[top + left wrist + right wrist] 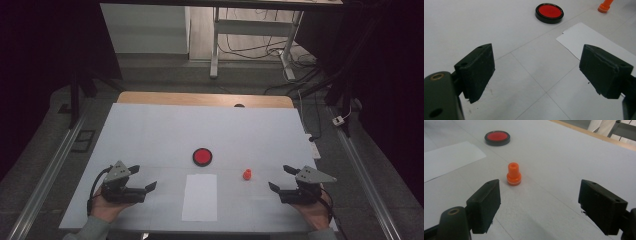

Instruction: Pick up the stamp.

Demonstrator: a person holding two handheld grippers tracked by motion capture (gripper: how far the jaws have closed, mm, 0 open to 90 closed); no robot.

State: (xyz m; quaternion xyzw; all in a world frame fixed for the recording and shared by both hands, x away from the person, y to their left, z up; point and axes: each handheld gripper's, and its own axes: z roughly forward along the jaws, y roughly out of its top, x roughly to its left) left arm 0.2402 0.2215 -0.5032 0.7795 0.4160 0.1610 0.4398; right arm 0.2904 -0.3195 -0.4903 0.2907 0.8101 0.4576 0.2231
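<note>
My left gripper rests at the near left of the white table, jaws spread wide with nothing but bare tabletop between them. My right gripper sits at the near right in the same way: jaws wide apart, nothing between them and no pad touching anything. Between my two hands, at the near middle, a white sheet of paper lies flat; I see no mark on it.

A little farther out, ahead of my right jaws and to the right of the paper, stands the small orange stamp, upright on its base with its knob on top. It is near my right gripper yet apart from it. Farther still, just beyond the far edge of the paper and to the left of the stamp, sits the round ink pad, a red disc in a black rim, with no lid on it. At the far edge a strip of wooden tabletop shows past the white surface.

As I judge it, the work is stamping the sheet, and none of it is done: the stamp is untouched, the paper blank. Picking up the stamp, pressing it on the pad and then on the paper all remain.

No brand, label or writing is readable on the stamp, the pad or the paper
</note>
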